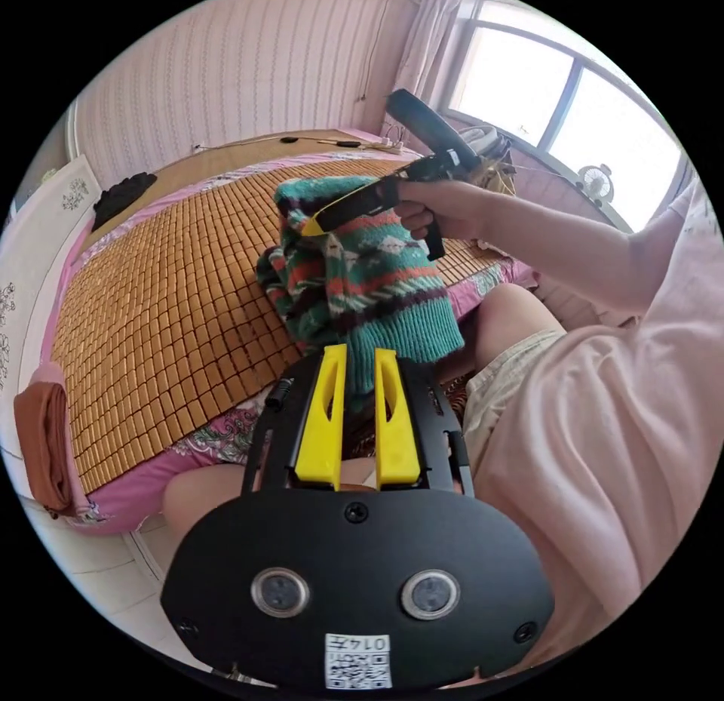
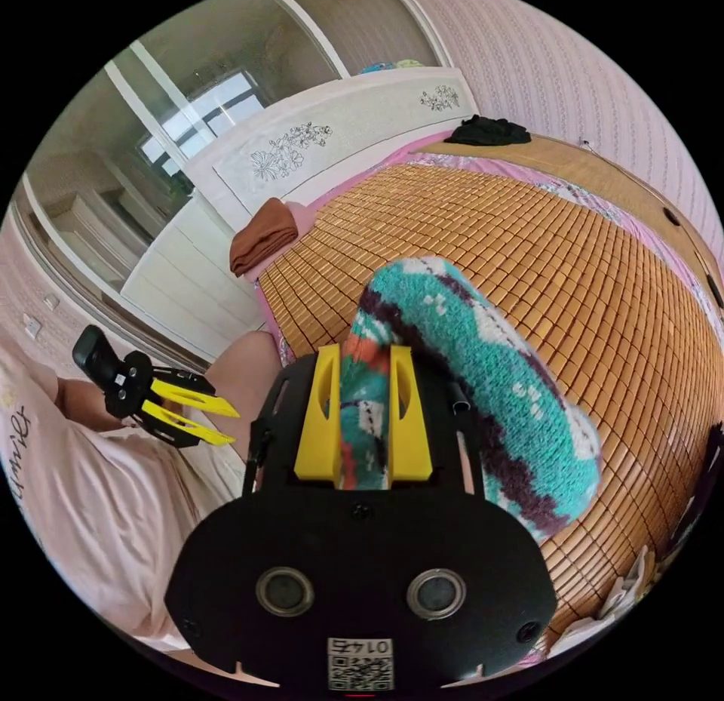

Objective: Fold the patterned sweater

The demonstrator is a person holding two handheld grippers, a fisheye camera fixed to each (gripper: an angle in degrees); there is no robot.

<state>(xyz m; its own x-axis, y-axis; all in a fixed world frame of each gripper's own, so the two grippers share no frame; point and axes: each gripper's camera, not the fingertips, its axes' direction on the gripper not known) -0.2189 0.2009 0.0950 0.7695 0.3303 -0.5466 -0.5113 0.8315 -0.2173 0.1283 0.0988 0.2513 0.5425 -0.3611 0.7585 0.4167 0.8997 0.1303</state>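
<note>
Yellow jaws of the left gripper [image 1: 354, 361] sit low in the middle of the left gripper view, a little apart, with nothing between them. Their tips are just under the sweater's [image 1: 354, 278] teal hem. That sweater hangs in a bunch in the middle of the frame, over the near edge of the bed mat [image 1: 173, 293]. Its top is held up by the right gripper [image 1: 313, 225], which a hand [image 1: 437, 207] grips from the right. From here I cannot tell how hard those jaws pinch.

Over in the right gripper view, the right gripper [image 2: 363, 361] shows it better. Its two yellow jaws are closed on a fold of the sweater [image 2: 483, 376], with the knit squeezed between them. More of the sweater drapes to the lower right over the mat [image 2: 588, 278]. The left gripper [image 2: 226, 425] is at the left edge, jaws a bit open and empty, over the person's pink shirt [image 2: 98, 497]. A brown cloth [image 2: 262, 237] lies at the mat's upper left corner. Something black [image 2: 486, 131] lies at the far top.
</note>
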